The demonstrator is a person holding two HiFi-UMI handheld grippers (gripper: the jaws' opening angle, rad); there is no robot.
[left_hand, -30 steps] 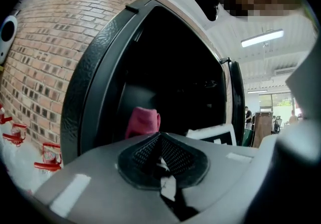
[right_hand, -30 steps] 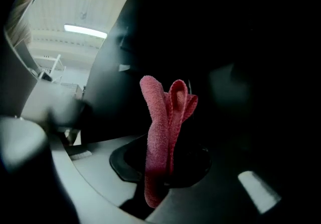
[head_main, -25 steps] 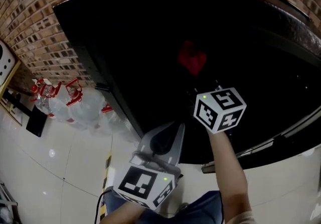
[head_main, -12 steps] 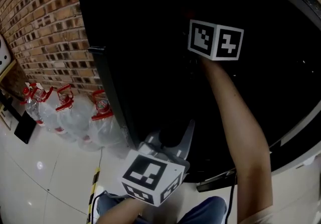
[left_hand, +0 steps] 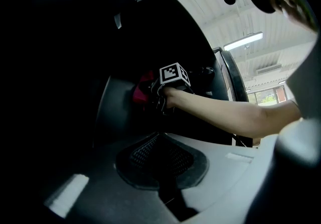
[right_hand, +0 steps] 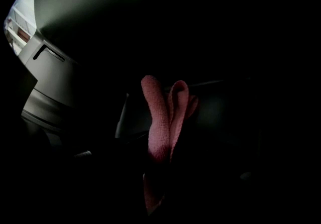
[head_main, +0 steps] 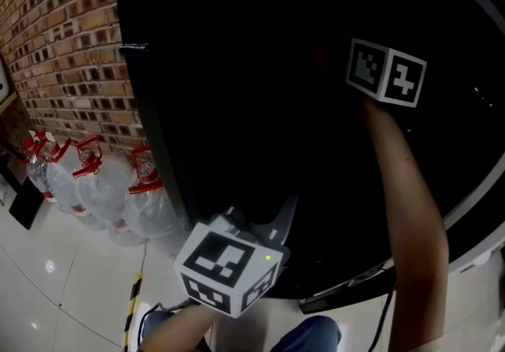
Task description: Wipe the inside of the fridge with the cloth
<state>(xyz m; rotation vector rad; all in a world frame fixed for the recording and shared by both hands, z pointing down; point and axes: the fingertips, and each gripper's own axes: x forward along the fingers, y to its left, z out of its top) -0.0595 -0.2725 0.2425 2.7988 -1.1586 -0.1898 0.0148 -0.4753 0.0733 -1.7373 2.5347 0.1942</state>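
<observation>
- Cloth (right_hand: 160, 122): red-pink, folded, sticks up out of the right tongs (right_hand: 158, 173) toward 12 o'clock in the right gripper view; it is inside the dark fridge (head_main: 237, 66).
- Right tongs: clamped on the cloth's lower end. The jaws are very dark, and only the cloth between them is lit.
- Head view: the right tongs' marker cube sits at 1 o'clock, deep in the fridge opening, with the bare forearm (head_main: 402, 185) running down to 5 o'clock.
- Left gripper view: the cloth shows as a red patch just left of the right cube, near centre, against the dark inner wall.
- Left tongs (left_hand: 161, 168): jaws together, pads meeting, nothing between them. In the head view they sit at 6 o'clock, at the fridge's lower edge.
- Water bottles (head_main: 95, 185): clear with red caps, standing on the tiled floor (head_main: 63, 279) at 8 o'clock.
- Brick wall (head_main: 63, 43): at 10 o'clock, beside the fridge.
</observation>
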